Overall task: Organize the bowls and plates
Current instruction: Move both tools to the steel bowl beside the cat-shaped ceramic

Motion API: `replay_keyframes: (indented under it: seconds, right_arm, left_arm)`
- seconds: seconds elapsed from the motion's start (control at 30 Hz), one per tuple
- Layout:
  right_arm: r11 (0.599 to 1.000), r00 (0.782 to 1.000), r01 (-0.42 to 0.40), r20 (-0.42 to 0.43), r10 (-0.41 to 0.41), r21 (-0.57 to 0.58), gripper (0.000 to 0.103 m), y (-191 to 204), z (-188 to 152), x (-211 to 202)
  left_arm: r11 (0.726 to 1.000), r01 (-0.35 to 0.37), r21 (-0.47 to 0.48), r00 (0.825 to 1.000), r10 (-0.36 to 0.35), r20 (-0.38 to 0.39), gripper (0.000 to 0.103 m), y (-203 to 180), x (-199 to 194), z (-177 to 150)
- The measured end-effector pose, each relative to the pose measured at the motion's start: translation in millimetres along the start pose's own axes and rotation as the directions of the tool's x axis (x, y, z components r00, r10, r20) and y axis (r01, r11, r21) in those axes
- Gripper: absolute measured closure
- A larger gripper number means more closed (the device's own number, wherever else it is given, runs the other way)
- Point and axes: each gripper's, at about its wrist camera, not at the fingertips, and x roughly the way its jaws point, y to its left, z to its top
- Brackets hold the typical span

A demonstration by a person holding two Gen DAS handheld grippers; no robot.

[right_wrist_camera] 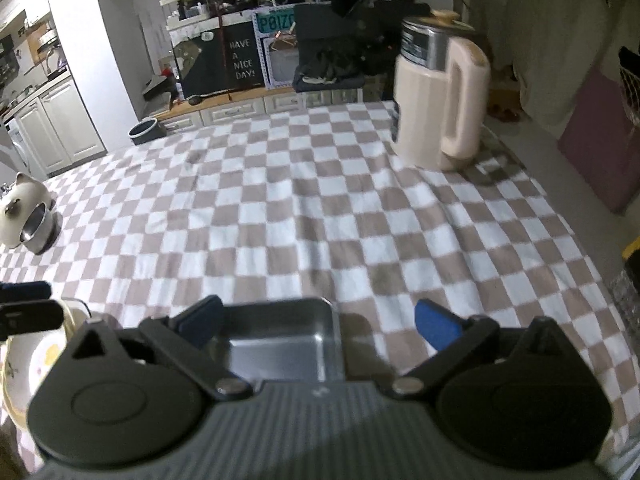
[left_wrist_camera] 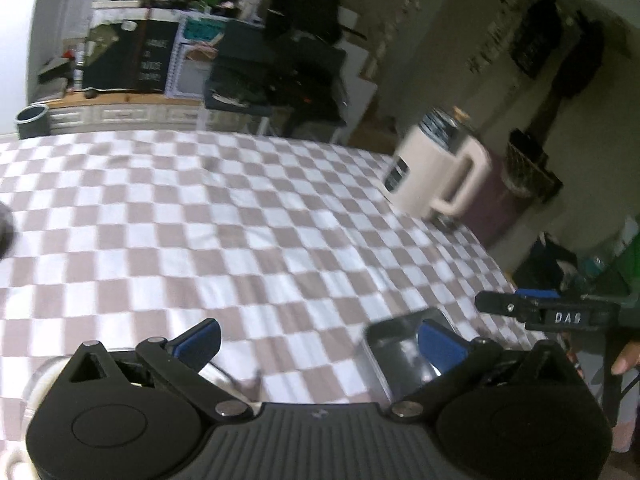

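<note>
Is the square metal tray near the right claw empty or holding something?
Empty: the square metal tray shows only bare metal floor; its near part is hidden behind the claw.

Both handheld tools look alike. The left gripper (left_wrist_camera: 320, 340) has black hinged linkage arms with silver pivot screws, blue pads on its fingers (left_wrist_camera: 198, 340), two round black discs and a ribbed grey body. The right gripper (right_wrist_camera: 318, 326) matches it, and its side carries white letters reading "DAS".

Square steel tray (right_wrist_camera: 280, 344) beside floral plate (right_wrist_camera: 24, 372)
</note>
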Motion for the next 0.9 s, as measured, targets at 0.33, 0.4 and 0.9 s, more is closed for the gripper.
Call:
replay_keyframes:
  seconds: [0.33,0.4,0.9]
  right_arm:
    - [0.984,0.994,-0.096,0.035,0.102,-0.149,0.000,97,27,24]
    - [0.977,0.990,-0.124,0.039,0.133,-0.172,0.000,114,28,24]
    - [0.800,0.934,-0.307,0.001,0.358,-0.515,0.000,320,103,78]
  left_arm:
    - [0.990,-0.127,-0.066,0.989,0.132,0.072,0.000,91,-56,35]
    - [0.984,-0.159,-0.081,0.982,0.166,0.089,0.000,112,-67,43]
    - [0.922,-0.215,-0.323,0.962,0.257,0.095,0.000,231,-103,46]
